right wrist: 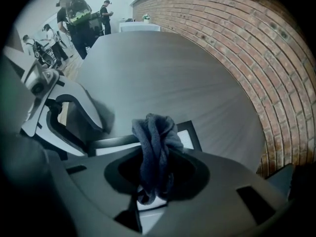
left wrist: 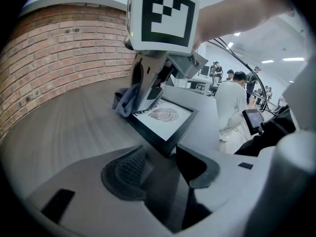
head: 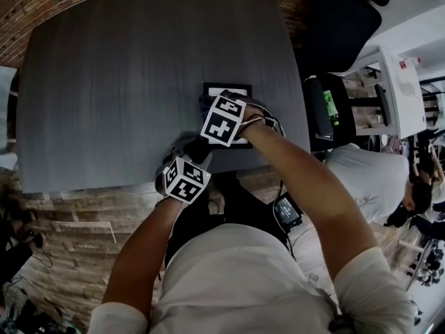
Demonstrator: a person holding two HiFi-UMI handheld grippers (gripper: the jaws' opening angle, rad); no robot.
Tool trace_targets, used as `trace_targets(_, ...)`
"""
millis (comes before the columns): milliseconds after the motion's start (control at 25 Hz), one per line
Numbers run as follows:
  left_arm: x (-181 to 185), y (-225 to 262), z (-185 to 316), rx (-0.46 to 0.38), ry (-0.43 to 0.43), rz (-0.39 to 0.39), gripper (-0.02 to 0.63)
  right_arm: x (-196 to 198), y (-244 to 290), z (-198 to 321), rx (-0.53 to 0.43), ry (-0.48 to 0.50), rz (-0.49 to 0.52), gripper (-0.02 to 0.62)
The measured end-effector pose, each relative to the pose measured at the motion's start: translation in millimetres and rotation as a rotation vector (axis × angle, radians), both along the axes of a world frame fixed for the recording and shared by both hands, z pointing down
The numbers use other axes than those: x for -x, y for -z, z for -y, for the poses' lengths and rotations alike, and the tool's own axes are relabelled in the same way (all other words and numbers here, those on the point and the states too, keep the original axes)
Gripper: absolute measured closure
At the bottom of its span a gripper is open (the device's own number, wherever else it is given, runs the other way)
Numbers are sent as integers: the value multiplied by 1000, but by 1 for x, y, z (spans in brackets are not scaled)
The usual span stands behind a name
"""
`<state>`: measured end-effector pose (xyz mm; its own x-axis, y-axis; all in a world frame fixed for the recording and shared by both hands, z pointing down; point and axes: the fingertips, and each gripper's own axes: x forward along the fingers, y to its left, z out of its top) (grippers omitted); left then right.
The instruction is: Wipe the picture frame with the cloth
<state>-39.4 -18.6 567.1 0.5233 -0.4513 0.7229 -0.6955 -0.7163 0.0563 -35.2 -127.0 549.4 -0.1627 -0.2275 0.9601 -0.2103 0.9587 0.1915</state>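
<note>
White shirt and both forearms fill the bottom of the head view. Further out, the left tool and right tool sit at the picture frame, which lies flat near the front edge of the grey surface. Left gripper view: jaws wide apart, nothing in them, frame corner just beyond. Right gripper view: jaws clamped on the dark cloth, bunched up over the frame.

White short sleeves; grey left gripper and right gripper bear black-and-white marker cubes.
</note>
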Motion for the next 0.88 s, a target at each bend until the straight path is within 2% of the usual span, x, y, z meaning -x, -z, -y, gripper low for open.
trace_targets(440, -1, 0, 1, 0, -1, 0, 400, -3, -2, -32, 2, 84, -44, 483)
trace_targets(880, 0, 0, 1, -2, 1, 1, 400, -4, -3, -73, 71, 127, -48, 483)
